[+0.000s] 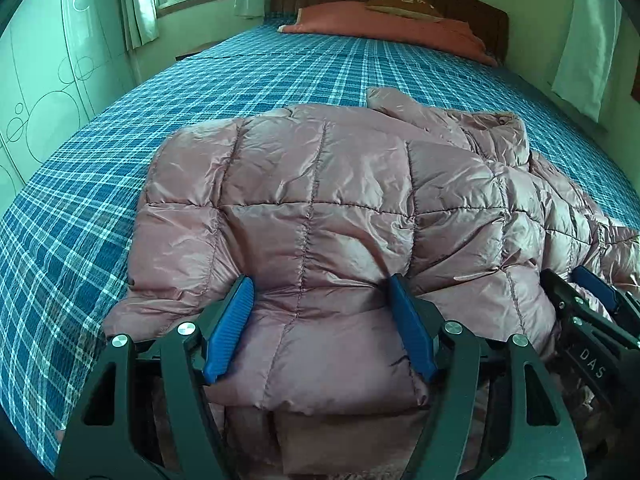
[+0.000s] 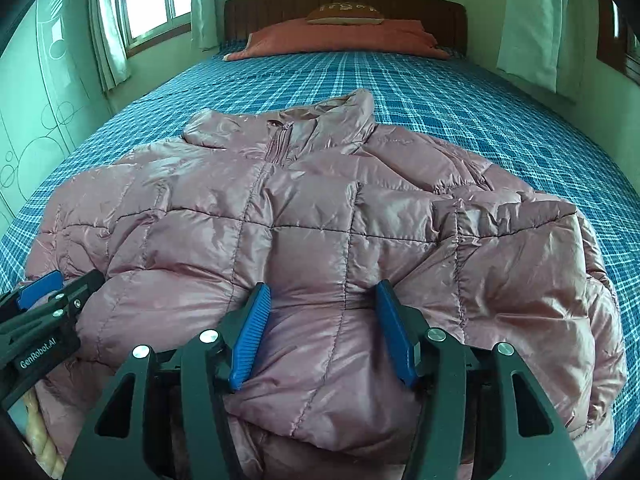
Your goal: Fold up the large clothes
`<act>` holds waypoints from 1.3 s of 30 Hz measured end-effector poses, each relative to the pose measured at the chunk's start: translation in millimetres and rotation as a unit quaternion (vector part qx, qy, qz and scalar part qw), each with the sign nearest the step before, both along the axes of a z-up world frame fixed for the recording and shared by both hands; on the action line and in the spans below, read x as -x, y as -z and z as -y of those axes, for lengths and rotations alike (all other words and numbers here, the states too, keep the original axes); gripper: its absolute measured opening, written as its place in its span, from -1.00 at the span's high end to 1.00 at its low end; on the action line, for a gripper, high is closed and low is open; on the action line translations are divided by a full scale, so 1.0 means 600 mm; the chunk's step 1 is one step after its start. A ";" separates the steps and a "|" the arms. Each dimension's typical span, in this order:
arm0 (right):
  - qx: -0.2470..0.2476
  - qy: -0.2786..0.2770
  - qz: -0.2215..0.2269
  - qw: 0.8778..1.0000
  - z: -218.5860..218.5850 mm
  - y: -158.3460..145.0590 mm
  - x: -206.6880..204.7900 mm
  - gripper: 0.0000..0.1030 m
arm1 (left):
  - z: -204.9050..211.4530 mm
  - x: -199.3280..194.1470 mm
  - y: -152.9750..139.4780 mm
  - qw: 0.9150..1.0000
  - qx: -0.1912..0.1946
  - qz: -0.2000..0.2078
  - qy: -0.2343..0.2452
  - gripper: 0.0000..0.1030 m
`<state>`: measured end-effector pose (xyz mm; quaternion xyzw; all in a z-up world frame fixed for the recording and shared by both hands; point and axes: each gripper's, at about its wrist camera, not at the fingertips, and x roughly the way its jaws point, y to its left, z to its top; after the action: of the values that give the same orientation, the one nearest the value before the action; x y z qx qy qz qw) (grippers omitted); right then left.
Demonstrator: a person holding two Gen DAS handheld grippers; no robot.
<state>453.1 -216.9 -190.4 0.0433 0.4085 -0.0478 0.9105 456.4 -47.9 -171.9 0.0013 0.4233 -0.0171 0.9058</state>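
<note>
A pink puffer jacket lies at the bed's near edge — left gripper and right gripper each pinching its hem. Orange pillow at the headboard, well apart.

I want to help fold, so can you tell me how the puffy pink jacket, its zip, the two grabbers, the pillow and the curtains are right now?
Pink jacket: lying on the bed, front up, near hem bunched between both grippers.
Zip: closed up to the collar.
Left gripper: jaws apart, jacket hem between them.
Right gripper: jaws apart, jacket hem between them.
Pillow: lying flat by the headboard.
Curtains: pulled aside.
</note>
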 end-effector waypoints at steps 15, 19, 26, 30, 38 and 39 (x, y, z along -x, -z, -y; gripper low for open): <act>0.006 0.024 0.004 1.000 0.045 -0.062 0.159 -0.26 | -0.086 0.137 -0.058 0.999 0.020 -0.002 -0.025 -0.38; -0.004 0.044 -0.003 0.999 0.070 -0.069 0.253 -0.27 | -0.143 0.227 -0.056 0.998 0.034 -0.011 -0.052 -0.39; 0.008 0.079 -0.017 0.997 0.105 -0.072 0.409 -0.27 | -0.239 0.364 -0.038 0.993 0.039 -0.045 -0.101 -0.40; 0.002 0.108 -0.019 0.994 0.139 -0.070 0.500 -0.28 | -0.285 0.441 -0.039 0.990 0.054 -0.047 -0.120 -0.40; -0.052 0.167 -0.035 0.984 0.211 -0.039 0.627 -0.28 | -0.336 0.545 -0.023 0.981 0.109 -0.072 -0.145 -0.40; -0.061 0.170 -0.039 0.983 0.216 -0.032 0.638 -0.28 | -0.336 0.553 -0.022 0.980 0.113 -0.073 -0.145 -0.40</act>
<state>70.5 -346.6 -170.9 0.1661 0.4324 -0.1788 0.8680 124.6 154.0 -158.6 -0.1634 0.4790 0.0670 0.8598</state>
